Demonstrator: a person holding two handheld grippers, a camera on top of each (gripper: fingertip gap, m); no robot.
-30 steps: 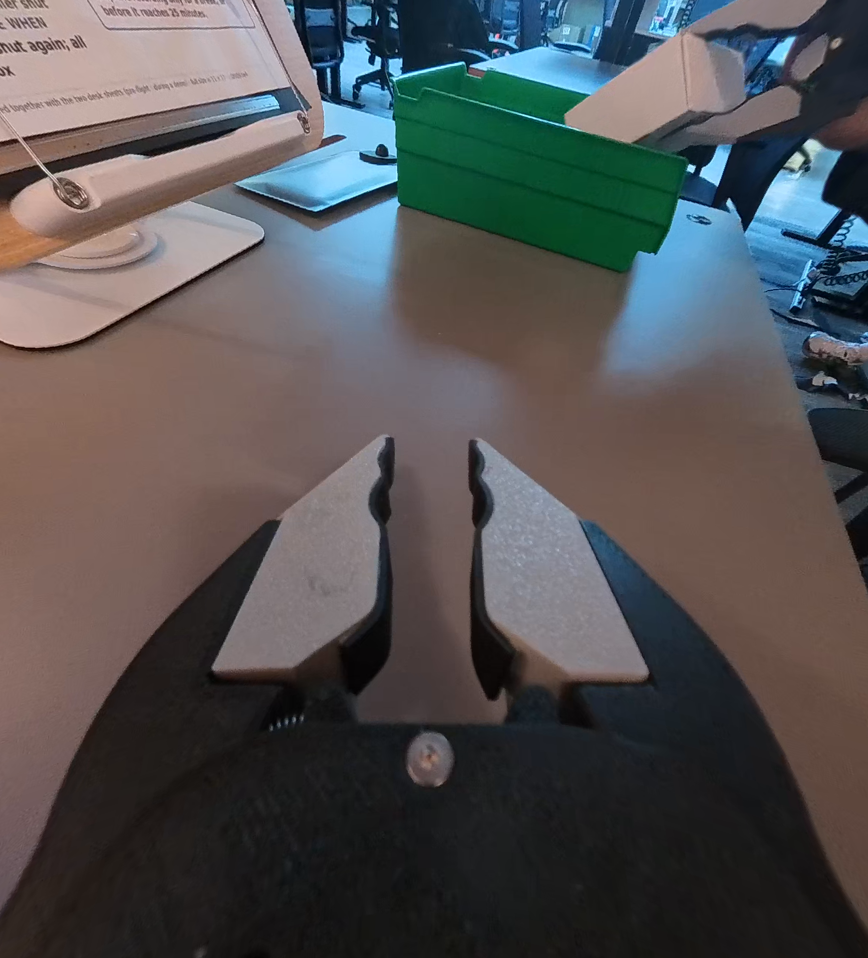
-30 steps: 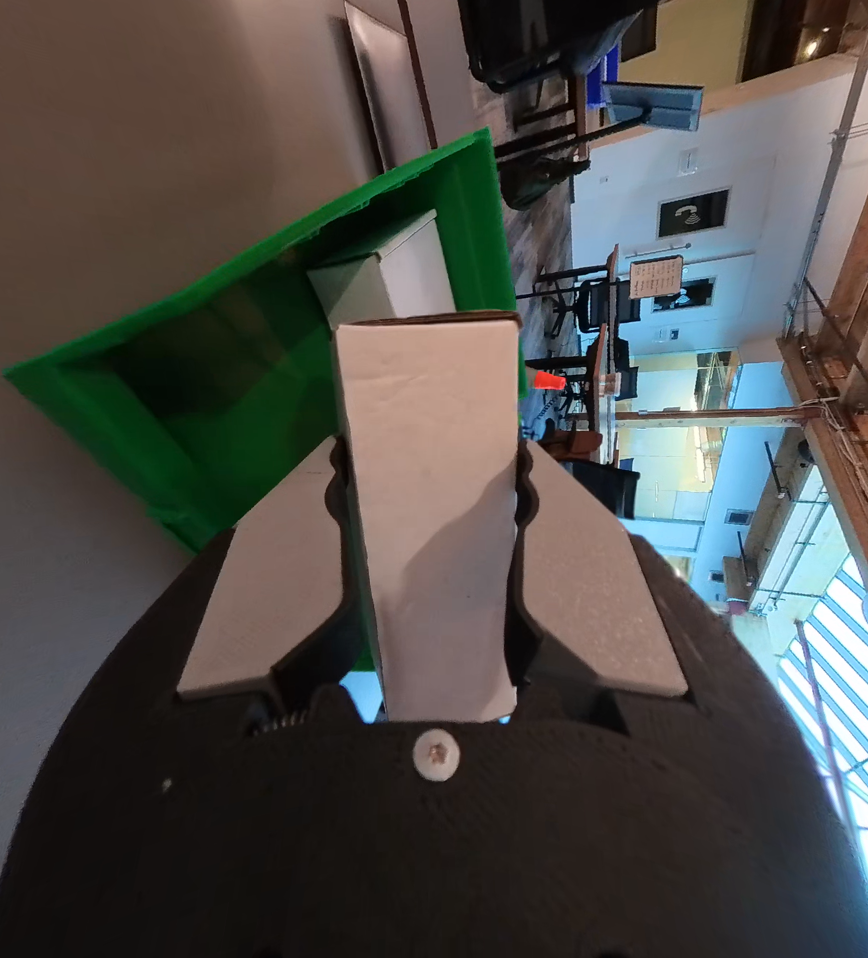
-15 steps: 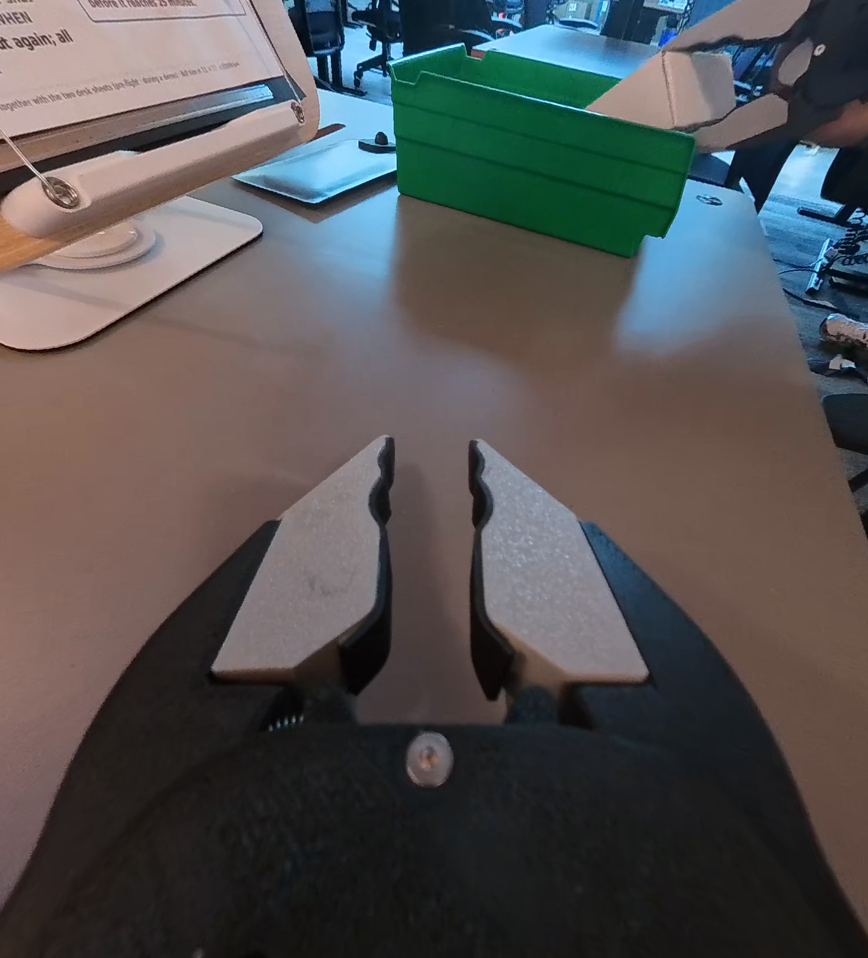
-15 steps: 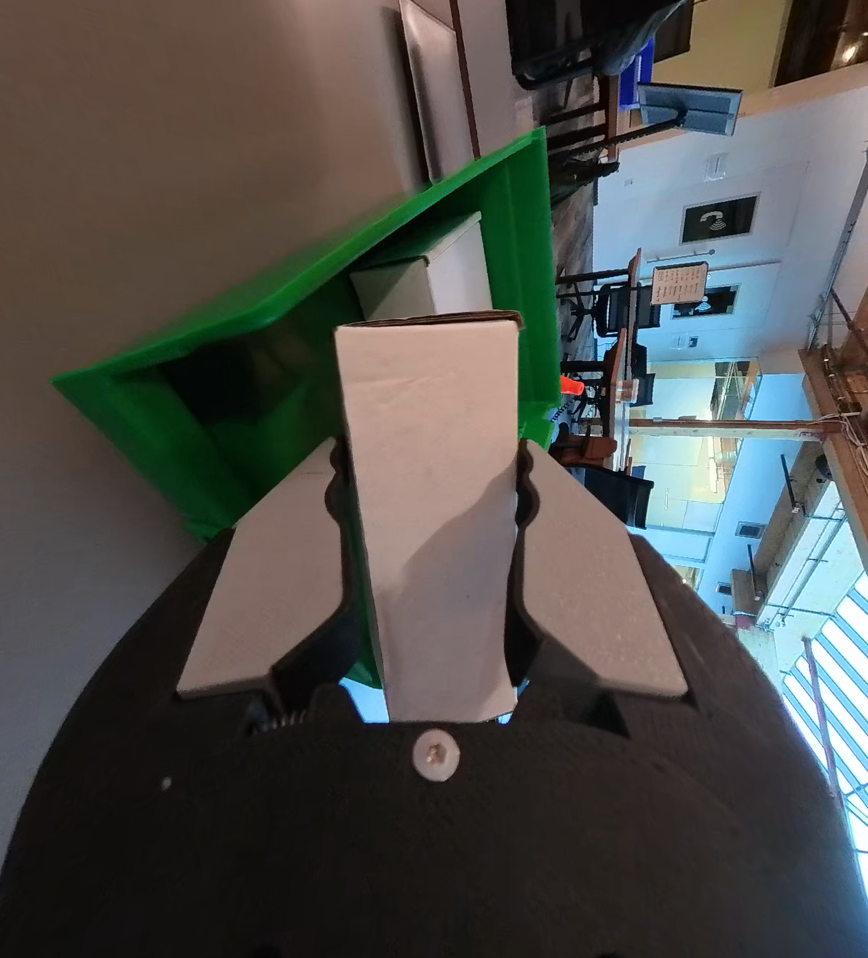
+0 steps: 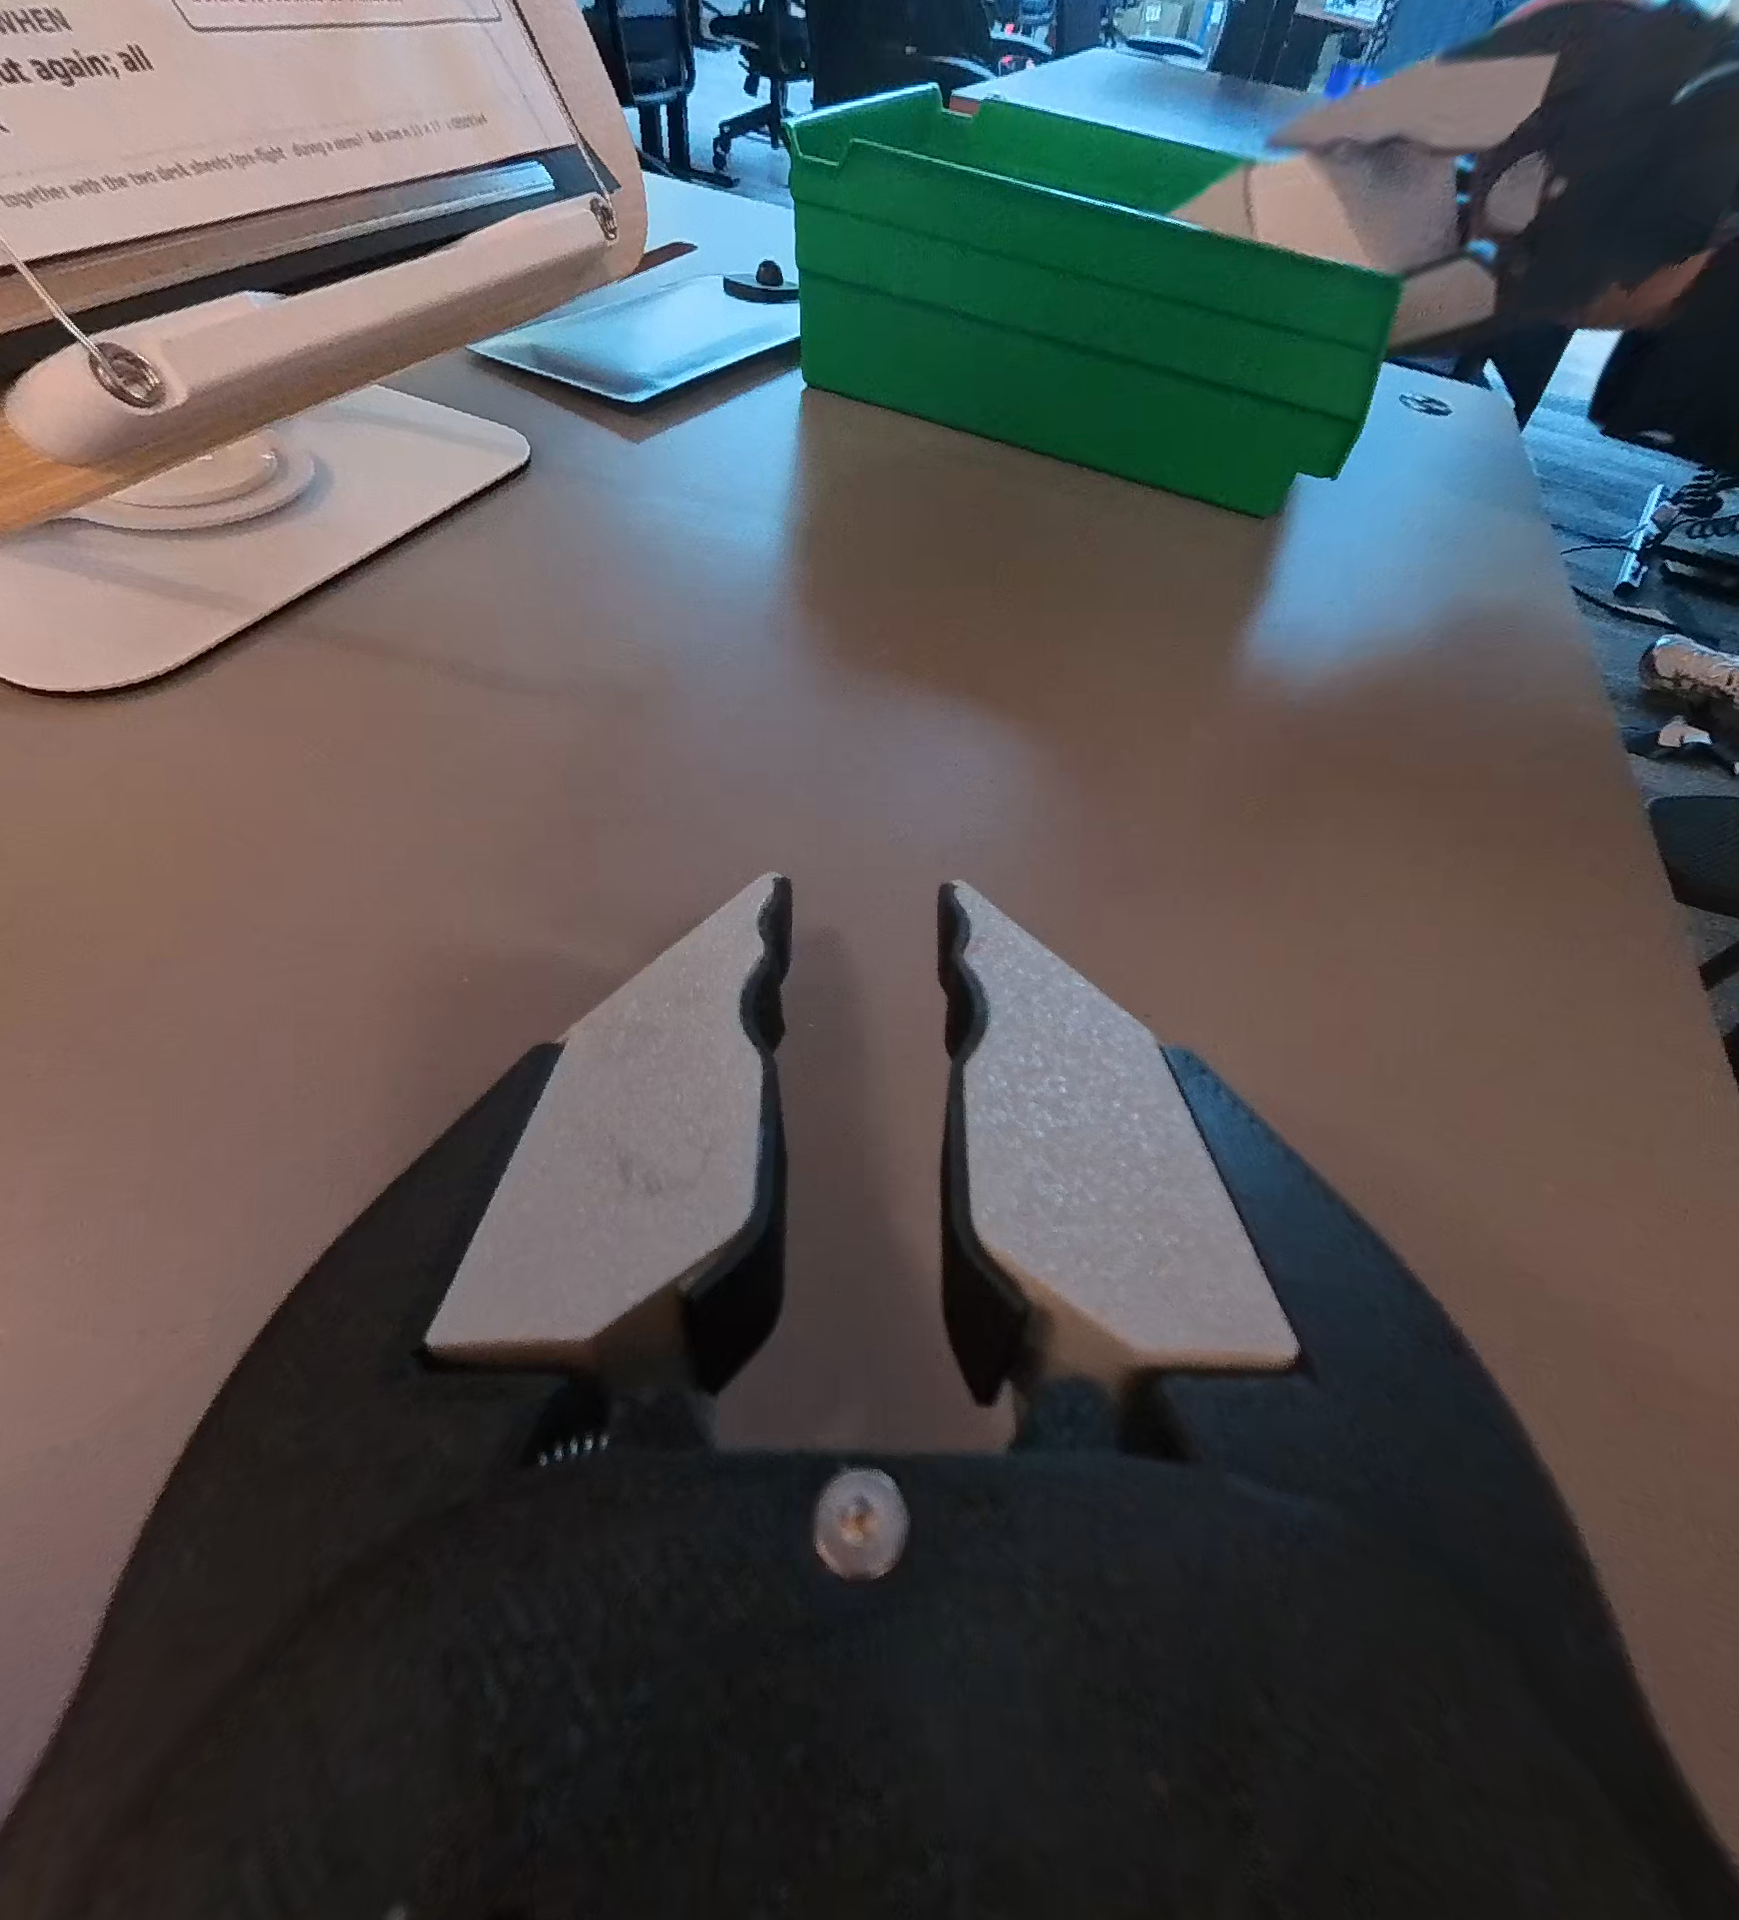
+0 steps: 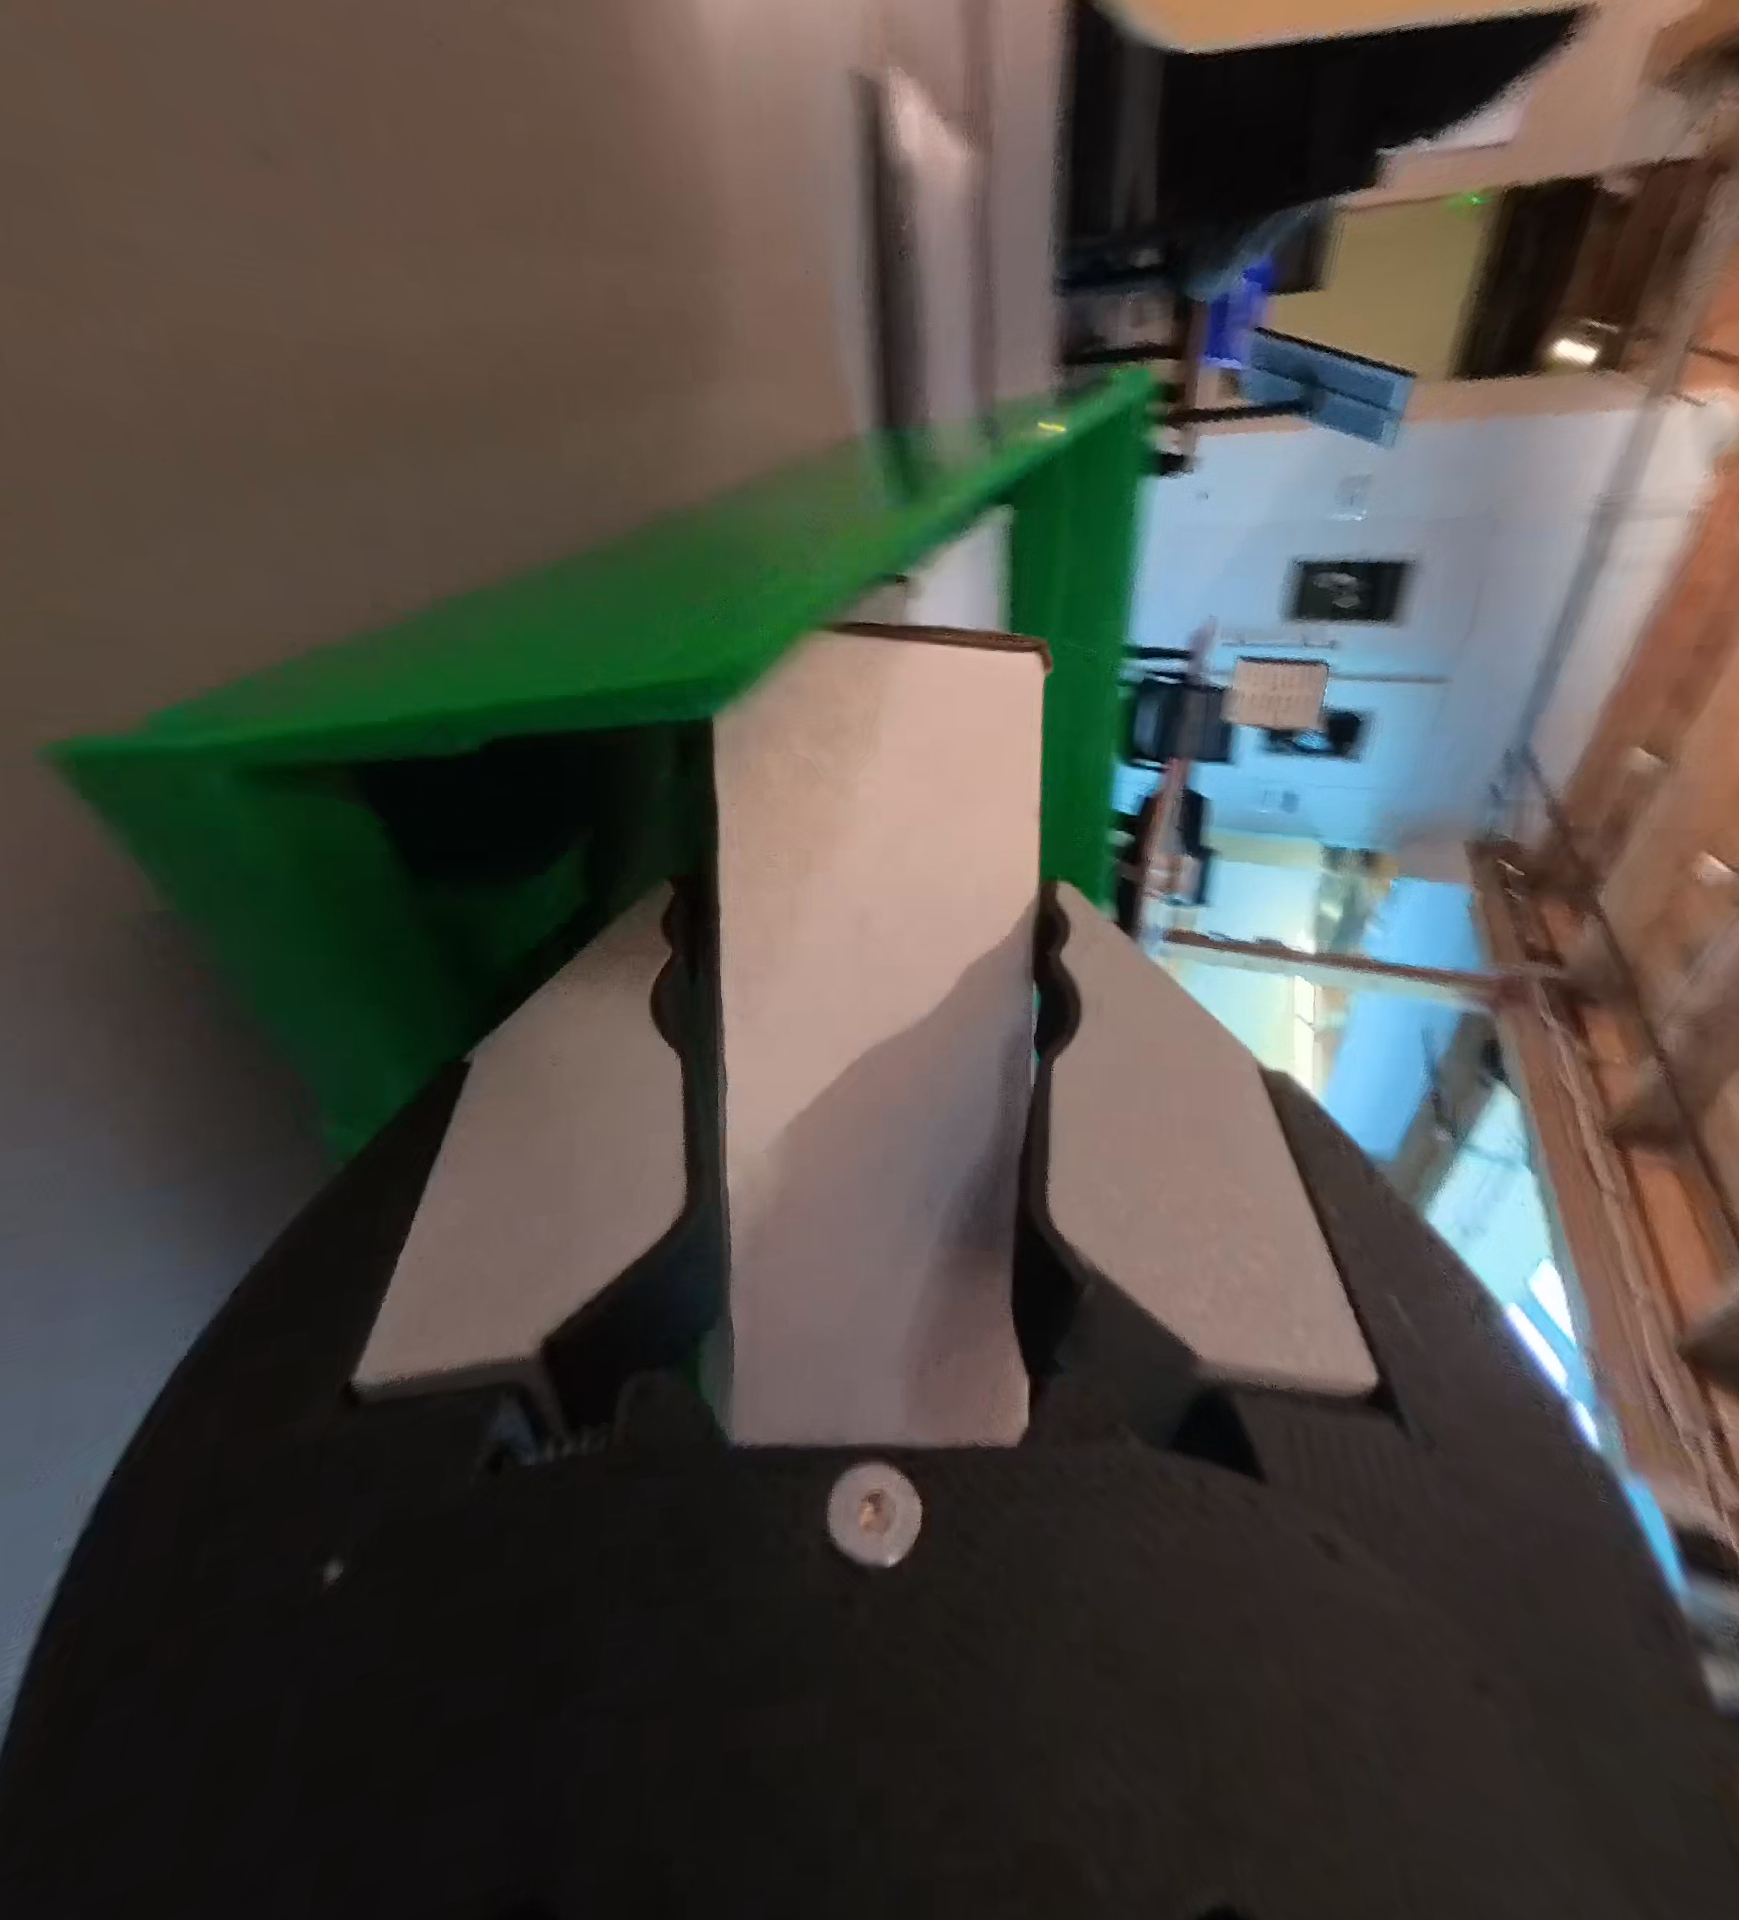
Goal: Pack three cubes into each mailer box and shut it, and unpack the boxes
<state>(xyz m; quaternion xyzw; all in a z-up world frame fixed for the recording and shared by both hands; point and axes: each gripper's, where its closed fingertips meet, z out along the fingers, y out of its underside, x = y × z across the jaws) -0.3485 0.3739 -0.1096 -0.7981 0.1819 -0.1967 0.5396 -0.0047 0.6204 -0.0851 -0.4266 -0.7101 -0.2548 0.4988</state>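
A white mailer box [image 6: 875, 987] is clamped between the fingers of my right gripper [image 6: 865, 904], which is rolled sideways. The box hangs at the right end of a green bin [image 6: 532, 665]; another white box [image 6: 958, 582] sits inside the bin. In the left wrist view the held box [image 5: 1364, 208] and the right gripper [image 5: 1551, 177] show behind the bin's [image 5: 1052, 343] right end, partly hidden by its wall. My left gripper [image 5: 865, 904] hovers low over the brown table [image 5: 636, 779], jaws slightly apart and empty. No cubes are in view.
A white stand holding a printed sheet [image 5: 221, 312] stands at the left. A grey flat pad [image 5: 636, 332] lies behind it next to the bin. The table's right edge [image 5: 1623, 779] runs close, with a chair and cables on the floor beyond. There is about 45 cm between the tips of the two grippers.
My right gripper has carried the mailer box downward, so it now sits lower behind the bin's right end. The left gripper has shifted only slightly and keeps the same opening.
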